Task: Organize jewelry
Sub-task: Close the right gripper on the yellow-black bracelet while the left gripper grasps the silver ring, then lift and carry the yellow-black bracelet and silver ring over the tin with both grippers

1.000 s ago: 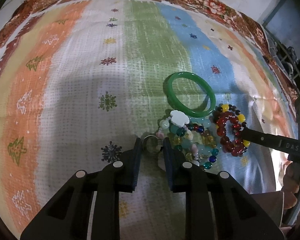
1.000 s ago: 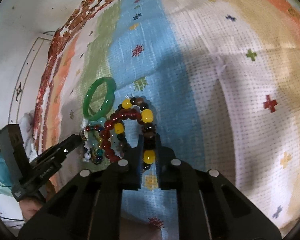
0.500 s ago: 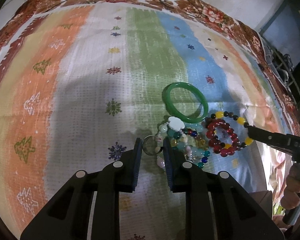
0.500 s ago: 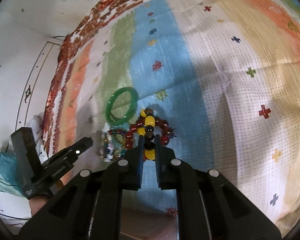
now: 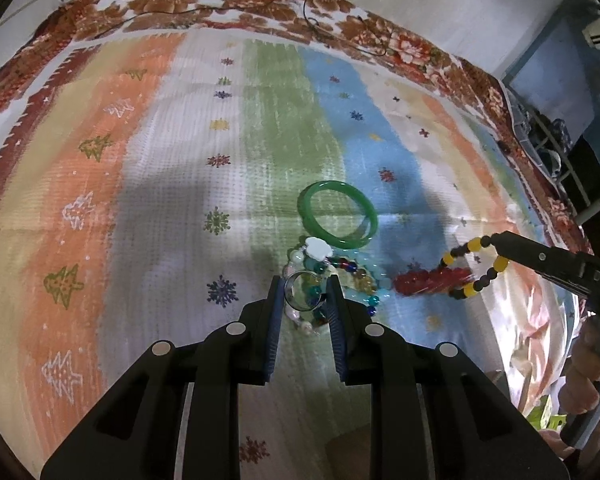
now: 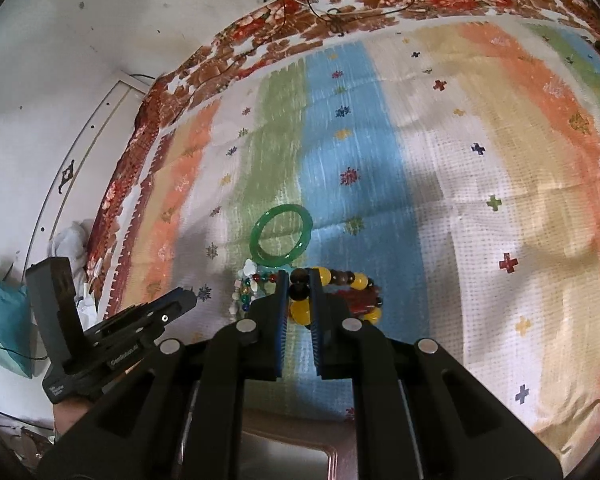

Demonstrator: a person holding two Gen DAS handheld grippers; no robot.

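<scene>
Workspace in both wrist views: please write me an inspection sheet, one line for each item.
Surface: striped blanket with small motifs, over a floral cloth.
Job's things: green bangle lies flat; pile of mixed bead bracelets beside it; silver ring; yellow and dark bead bracelet, with a red bead bracelet hanging blurred against it.
Clutter: nothing seen on the blanket besides the jewelry.
Grippers: left gripper has its jaws shut on the silver ring; right gripper has its jaws shut on the yellow and dark bead bracelet.
Cables: thin dark cable at the far edge.
Surroundings: white wall; blue panel at the right.
</scene>
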